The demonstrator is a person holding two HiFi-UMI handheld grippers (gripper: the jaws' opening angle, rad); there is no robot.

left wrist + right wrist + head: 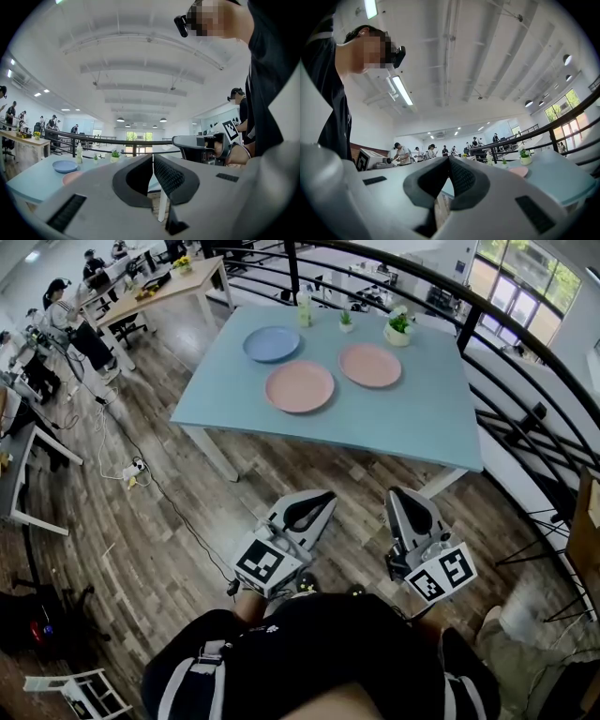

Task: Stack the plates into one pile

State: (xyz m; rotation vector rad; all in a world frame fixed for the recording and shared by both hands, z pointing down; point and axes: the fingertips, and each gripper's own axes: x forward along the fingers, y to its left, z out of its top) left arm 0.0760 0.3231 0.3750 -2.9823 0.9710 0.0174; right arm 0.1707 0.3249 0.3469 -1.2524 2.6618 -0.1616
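Three plates lie apart on the light blue table (403,423): a blue plate (271,344) at the far left, a pink plate (299,386) in front of it and a second pink plate (369,365) to the right. Both grippers are held close to my body, well short of the table and above the wooden floor. My left gripper (325,497) is shut with nothing in it, and so is my right gripper (400,493). In the left gripper view the blue plate (64,166) and a pink plate (72,177) show far off beyond the touching jaws (153,157). A pink plate (518,171) is distant in the right gripper view.
A bottle (305,307) and two small potted plants (346,321) (398,327) stand along the table's far edge. A black railing (506,352) runs along the right. A wooden table (173,287) and several people are at the back left. Cables (131,470) lie on the floor.
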